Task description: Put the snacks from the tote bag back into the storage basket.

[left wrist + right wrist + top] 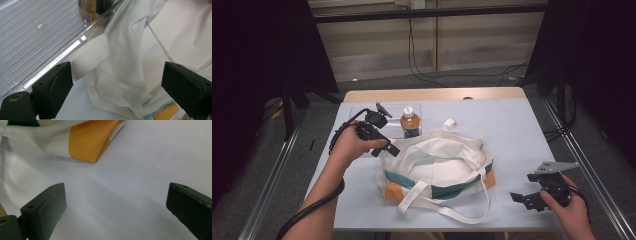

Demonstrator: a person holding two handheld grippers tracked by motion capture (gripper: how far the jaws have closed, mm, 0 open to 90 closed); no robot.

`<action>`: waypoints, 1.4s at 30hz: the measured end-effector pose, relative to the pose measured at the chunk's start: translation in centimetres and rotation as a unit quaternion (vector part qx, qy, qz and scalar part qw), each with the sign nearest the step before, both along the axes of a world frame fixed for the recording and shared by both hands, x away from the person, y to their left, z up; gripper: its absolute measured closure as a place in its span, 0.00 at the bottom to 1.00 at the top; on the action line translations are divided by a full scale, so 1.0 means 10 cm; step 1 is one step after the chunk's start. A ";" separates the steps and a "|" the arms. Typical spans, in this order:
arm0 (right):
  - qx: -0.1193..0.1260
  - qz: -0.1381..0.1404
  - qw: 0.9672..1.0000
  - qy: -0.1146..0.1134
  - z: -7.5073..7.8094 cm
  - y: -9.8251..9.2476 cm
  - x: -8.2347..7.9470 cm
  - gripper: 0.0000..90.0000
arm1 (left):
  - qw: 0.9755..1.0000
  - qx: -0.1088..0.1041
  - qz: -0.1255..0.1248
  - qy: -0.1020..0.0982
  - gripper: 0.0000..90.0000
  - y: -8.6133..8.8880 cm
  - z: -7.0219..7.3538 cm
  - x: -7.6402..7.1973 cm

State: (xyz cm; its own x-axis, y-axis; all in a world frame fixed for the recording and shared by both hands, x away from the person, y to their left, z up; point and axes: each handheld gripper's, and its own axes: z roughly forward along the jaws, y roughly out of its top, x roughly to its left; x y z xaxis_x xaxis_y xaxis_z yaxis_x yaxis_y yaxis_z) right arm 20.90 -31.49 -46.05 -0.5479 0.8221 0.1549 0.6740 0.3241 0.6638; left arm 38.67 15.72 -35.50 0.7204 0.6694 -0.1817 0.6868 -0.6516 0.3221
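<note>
Left hand-held gripper (pixel 384 146) hovers at the tote bag (pixel 437 167) with jaws wide, cloth between them but not pinched; closing now could catch just the loose strap (pixel 88 56), or nudge the bottle (pixel 410 121) in the clear tray (pixel 357 111) just beside; right hand-held gripper (pixel 524 198) waits wide open on the table (pixel 512 125), near the bag's orange corner (pixel 92 141).

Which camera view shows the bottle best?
The high view: the bottle stands upright in the clear tray behind the bag, cap and label visible. The left gripper view catches part of its base behind the tray wall.
</note>
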 end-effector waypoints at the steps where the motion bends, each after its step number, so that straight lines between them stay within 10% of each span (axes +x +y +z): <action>1: 0.000 -0.001 1.000 0.000 0.00 0.00 0.00 0.03 | 1.000 0.000 0.002 0.000 0.11 0.01 0.00 -0.01; 42: -0.005 0.002 1.000 0.000 0.00 0.02 0.00 0.03 | 1.000 -0.009 0.028 -0.003 0.11 0.31 -0.30 -0.25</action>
State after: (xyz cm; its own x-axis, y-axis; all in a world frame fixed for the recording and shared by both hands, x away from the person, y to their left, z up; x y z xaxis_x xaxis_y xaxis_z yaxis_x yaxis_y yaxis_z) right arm 20.91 -31.31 -46.10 -0.5503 0.8219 0.1470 0.6733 0.3327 0.6603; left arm 36.16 18.86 -38.54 0.6835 0.7047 -0.1905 0.7197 -0.6069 0.3371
